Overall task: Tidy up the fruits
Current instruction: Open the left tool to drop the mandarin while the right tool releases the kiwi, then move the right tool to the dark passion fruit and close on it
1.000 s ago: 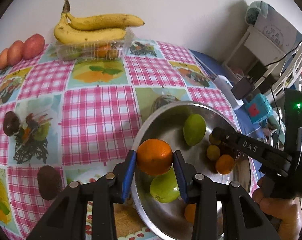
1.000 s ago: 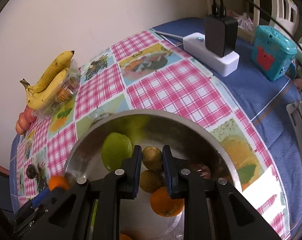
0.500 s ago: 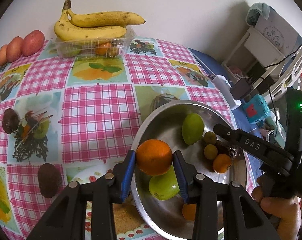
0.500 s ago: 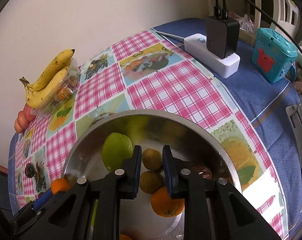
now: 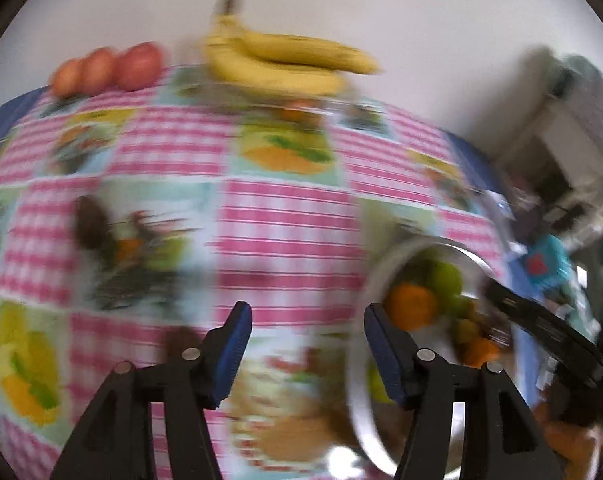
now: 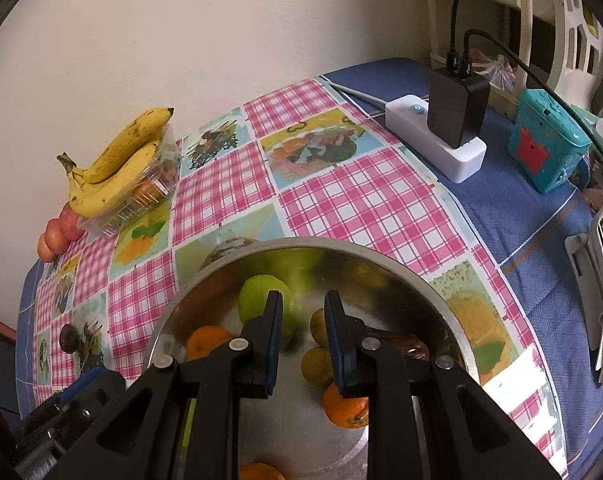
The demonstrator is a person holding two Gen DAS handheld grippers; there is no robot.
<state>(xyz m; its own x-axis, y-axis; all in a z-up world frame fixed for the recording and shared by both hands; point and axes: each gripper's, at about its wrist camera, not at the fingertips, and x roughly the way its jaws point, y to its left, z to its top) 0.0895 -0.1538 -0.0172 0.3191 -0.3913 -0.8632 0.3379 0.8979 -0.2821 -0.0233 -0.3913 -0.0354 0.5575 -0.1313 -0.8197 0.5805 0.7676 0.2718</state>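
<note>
The left wrist view is motion-blurred. My left gripper (image 5: 307,332) hangs over the checked tablecloth (image 5: 285,216), left of the steel bowl (image 5: 355,364); its jaws are opening with nothing between them. An orange (image 5: 411,306) lies in the bowl near the rim, also seen as the orange (image 6: 207,342) in the right wrist view. My right gripper (image 6: 303,320) hovers over the bowl (image 6: 421,280), shut and holding nothing. Below it lie a green apple (image 6: 257,298), small yellow-green fruits (image 6: 317,366) and another orange (image 6: 345,408).
Bananas (image 6: 117,172) rest on a clear plastic box by the wall, with red fruits (image 6: 57,228) beside them. Two dark fruits (image 5: 91,220) lie on the cloth at the left. A white power strip (image 6: 433,136) and a teal box (image 6: 545,148) sit on the blue cloth at the right.
The left gripper let go of the orange, which now lies in the bowl, opened and swung left over the tablecloth. The right gripper stayed over the bowl.
</note>
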